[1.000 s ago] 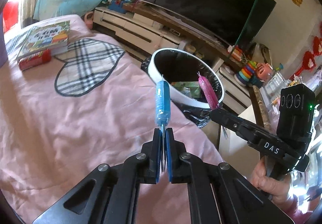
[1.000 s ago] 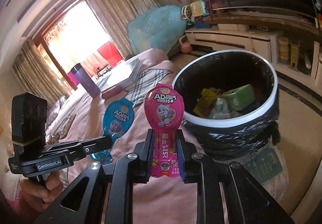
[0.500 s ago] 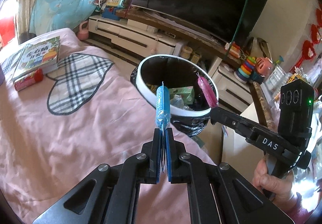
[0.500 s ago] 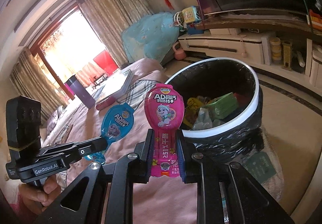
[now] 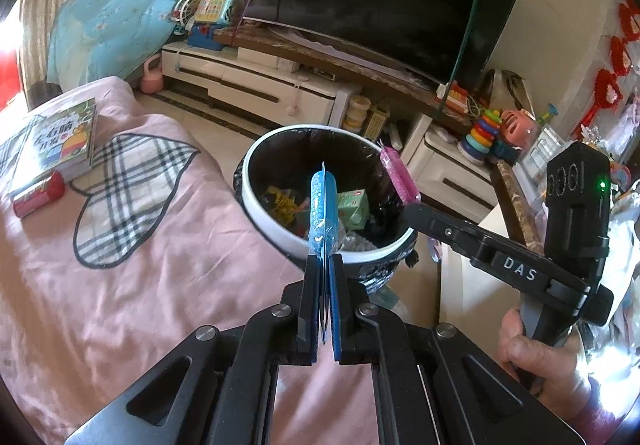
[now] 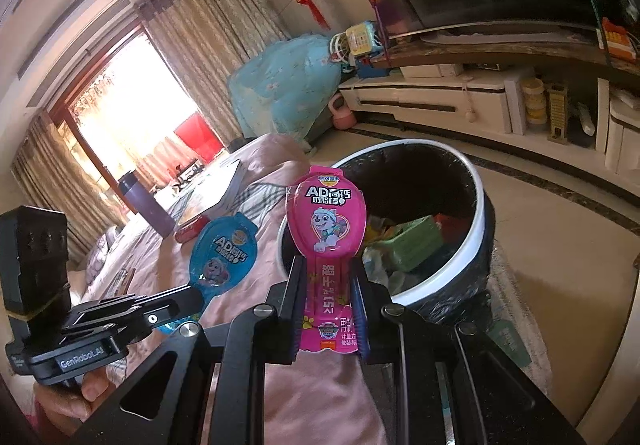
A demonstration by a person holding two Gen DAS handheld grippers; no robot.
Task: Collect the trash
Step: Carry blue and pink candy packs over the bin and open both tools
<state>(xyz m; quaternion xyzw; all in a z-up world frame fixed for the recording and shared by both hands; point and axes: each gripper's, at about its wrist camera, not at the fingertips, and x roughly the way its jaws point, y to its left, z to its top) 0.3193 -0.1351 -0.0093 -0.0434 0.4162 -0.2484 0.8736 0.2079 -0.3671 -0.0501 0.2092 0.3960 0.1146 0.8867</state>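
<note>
Already the left gripper [image 5: 324, 265] clamps the blue wrapper [image 5: 323, 205] and the right gripper [image 6: 326, 277] clamps the pink wrapper [image 6: 326, 221], both near the bin [image 6: 476, 245]; dropping remains.

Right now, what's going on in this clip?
A person is clearing snack wrappers off a pink bedspread, one gripper in each hand. The left gripper is shut on a blue wrapper, edge-on in its own camera. The right gripper is shut on a pink wrapper. Both are held up near the lined trash bin beside the bed, which already holds trash. Neither wrapper has been dropped in yet.
</note>
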